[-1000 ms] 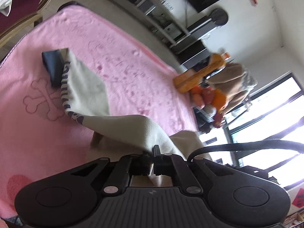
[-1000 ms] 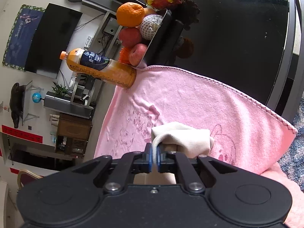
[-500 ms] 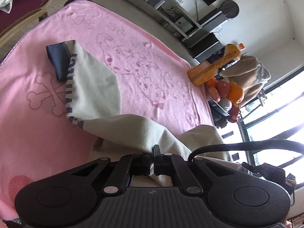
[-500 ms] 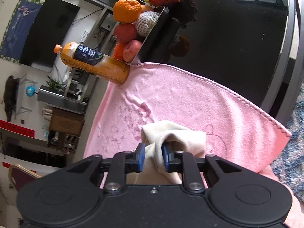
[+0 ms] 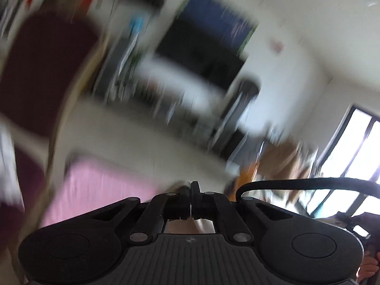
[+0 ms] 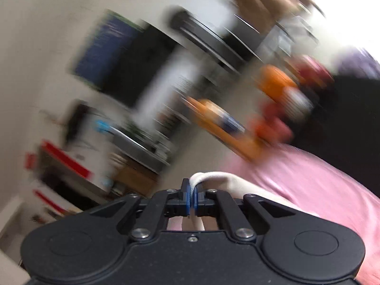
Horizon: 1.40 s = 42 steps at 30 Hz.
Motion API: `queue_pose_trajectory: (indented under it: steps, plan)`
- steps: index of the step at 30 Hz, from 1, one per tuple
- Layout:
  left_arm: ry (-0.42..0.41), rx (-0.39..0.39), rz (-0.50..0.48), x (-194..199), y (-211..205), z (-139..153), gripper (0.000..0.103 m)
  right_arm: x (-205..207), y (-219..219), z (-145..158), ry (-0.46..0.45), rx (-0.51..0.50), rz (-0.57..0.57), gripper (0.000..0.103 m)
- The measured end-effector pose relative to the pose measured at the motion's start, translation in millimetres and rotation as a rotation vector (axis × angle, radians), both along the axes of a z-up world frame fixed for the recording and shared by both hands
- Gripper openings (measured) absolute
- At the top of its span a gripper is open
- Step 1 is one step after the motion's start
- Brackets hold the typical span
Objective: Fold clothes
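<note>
Above the pink towel (image 6: 308,185), both claws (views blurred) pinch cream garment (image 6: 213,177).

A: What does the left tool (image 5: 191,198) look like?
B: Matte black plastic. A wide body with a ribbed grey-black panel at the centre and a small pale mark near that panel's top edge. A round raised disc sits on either side of the panel.
A: Screws?
B: Silver ones at the linkage pivots just above the panel. A black cable (image 5: 308,182) arcs away to the right of the panel.
A: And the right tool (image 6: 192,197)?
B: Same black body, discs and silver screws, but a smooth centre panel with one small screw at its top. Its fingers carry blue pads (image 6: 188,198).
</note>
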<state>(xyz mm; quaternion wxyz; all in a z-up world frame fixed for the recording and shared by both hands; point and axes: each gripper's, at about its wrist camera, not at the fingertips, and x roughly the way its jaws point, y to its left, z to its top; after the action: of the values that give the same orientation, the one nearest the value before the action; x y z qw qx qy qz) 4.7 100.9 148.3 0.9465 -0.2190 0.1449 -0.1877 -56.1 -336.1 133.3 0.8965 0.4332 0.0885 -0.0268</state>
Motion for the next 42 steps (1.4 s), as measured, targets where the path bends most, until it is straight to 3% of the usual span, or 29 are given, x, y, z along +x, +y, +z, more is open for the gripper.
queue_pose_trajectory:
  steps: [3,5,10,14,17,19,25,27,30,34,36,38,40,42]
  plan:
    - [-0.197,0.022,0.066,-47.3,8.9,50.6,0.000,-29.8,26.2,65.9,-0.187,-0.151,-0.045,0.003]
    - [-0.267,0.031,0.094,-73.2,12.2,67.6,0.000,-46.1,39.4,92.7,-0.241,-0.193,-0.020,0.003]
    - [-0.398,-0.017,0.162,-127.0,31.1,89.5,0.000,-92.7,52.6,122.5,-0.363,-0.168,0.059,0.003]
    - [-0.443,-0.024,0.177,-145.0,38.2,99.6,0.001,-109.0,51.1,130.1,-0.422,-0.130,0.107,0.003]
    - [-0.403,0.012,0.177,-127.5,33.8,102.4,0.001,-95.2,52.6,128.4,-0.406,-0.131,0.126,0.003]
    - [-0.324,0.051,0.191,-96.8,31.3,95.9,0.001,-72.1,56.7,123.7,-0.360,-0.151,0.130,0.003]
    - [-0.008,0.234,0.281,51.6,20.6,44.2,0.001,87.0,63.0,67.0,-0.029,-0.124,0.204,0.003]
    - [0.061,0.289,0.335,96.1,16.8,32.6,0.001,142.7,66.9,45.0,0.073,-0.123,0.197,0.003]
    - [0.014,0.308,0.342,97.0,12.3,34.3,0.001,193.2,80.4,46.4,0.084,-0.200,0.160,0.003]
    - [-0.085,0.319,0.330,82.8,6.7,40.2,0.001,179.5,91.2,90.0,-0.122,-0.352,0.165,0.003]
    - [-0.134,0.324,0.324,75.7,3.8,43.2,0.001,157.1,91.0,96.5,-0.150,-0.433,0.165,0.003]
    - [-0.149,0.333,0.311,69.5,-0.2,34.1,0.001,150.9,80.9,65.8,-0.034,-0.408,0.184,0.003]
    - [-0.049,0.353,0.274,65.9,-8.0,-15.8,0.001,147.3,69.7,30.7,0.094,-0.372,0.205,0.003]
    - [0.084,0.371,0.250,64.6,-16.0,-73.8,0.001,147.0,59.6,-24.2,0.236,-0.321,0.213,0.003]
